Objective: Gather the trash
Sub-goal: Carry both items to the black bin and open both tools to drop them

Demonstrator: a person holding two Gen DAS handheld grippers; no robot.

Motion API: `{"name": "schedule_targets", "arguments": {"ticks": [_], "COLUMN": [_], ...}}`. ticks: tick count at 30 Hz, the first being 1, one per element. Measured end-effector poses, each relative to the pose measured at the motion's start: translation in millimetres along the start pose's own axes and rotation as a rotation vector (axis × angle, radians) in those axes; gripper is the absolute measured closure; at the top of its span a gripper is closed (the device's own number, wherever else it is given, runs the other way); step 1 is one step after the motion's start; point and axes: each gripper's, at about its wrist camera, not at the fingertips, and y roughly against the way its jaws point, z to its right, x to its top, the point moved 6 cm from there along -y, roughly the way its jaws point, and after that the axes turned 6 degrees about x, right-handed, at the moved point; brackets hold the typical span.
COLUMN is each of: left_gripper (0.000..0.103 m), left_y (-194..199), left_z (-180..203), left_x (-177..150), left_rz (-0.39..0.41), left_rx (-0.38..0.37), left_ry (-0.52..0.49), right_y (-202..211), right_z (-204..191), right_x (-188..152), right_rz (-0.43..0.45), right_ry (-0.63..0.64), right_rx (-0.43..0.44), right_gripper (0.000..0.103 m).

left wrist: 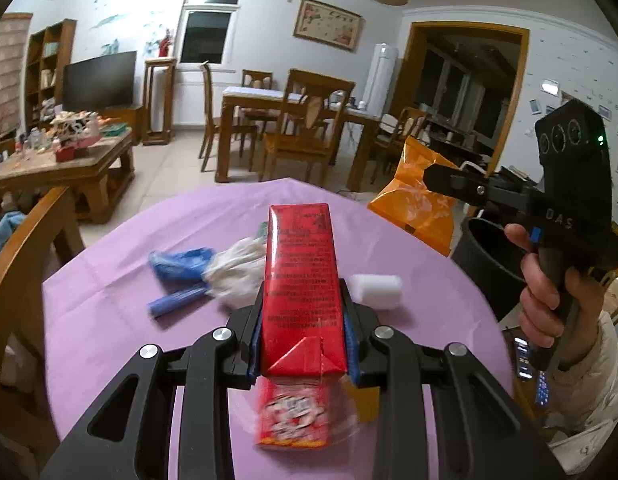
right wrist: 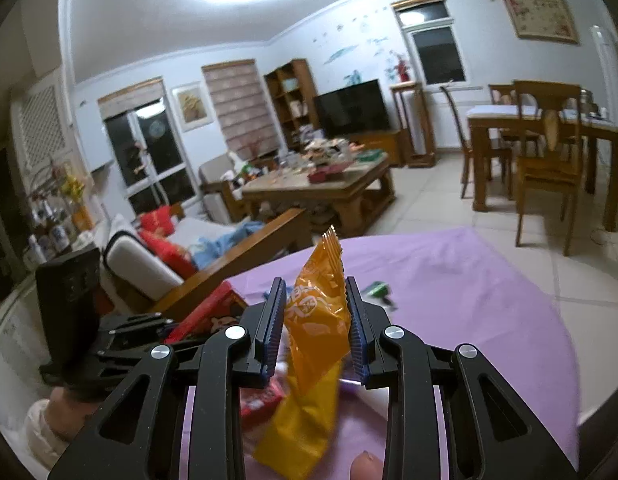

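My left gripper is shut on a red drink carton, held lengthwise above the purple tablecloth. A second red snack pack shows blurred below the carton. My right gripper is shut on an orange snack bag, lifted off the tablecloth. In the left wrist view that orange bag hangs from the right gripper at the table's right edge, over a black bin. On the cloth lie a blue wrapper, a white plastic bag and a white foam block.
A wooden chair stands at the table's left. Behind are a cluttered coffee table, a dining table with chairs and a sofa. A small green scrap lies on the cloth. A person's hand holds the right gripper's handle.
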Motion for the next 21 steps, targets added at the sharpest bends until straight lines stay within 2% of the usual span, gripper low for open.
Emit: {"name": "schedule_targets", "arguments": {"ticks": [12,21], "left_gripper": [0.072,0.072], "left_y": [-37,-79], "left_z": [106,215], "left_x": [31,47], "left_rz": [0.022,0.008], "left_rx": [-0.12,-0.274], "left_ry": [-0.092,-0.205], "right_y": [132,241], "right_z": [96,186], "right_x": [-13,-37], "right_rz": [0.11,0.2], "right_ry": [-0.067,-0.172], "right_rx": [-0.135,-0.275], "right_gripper": [0.073,0.073]}}
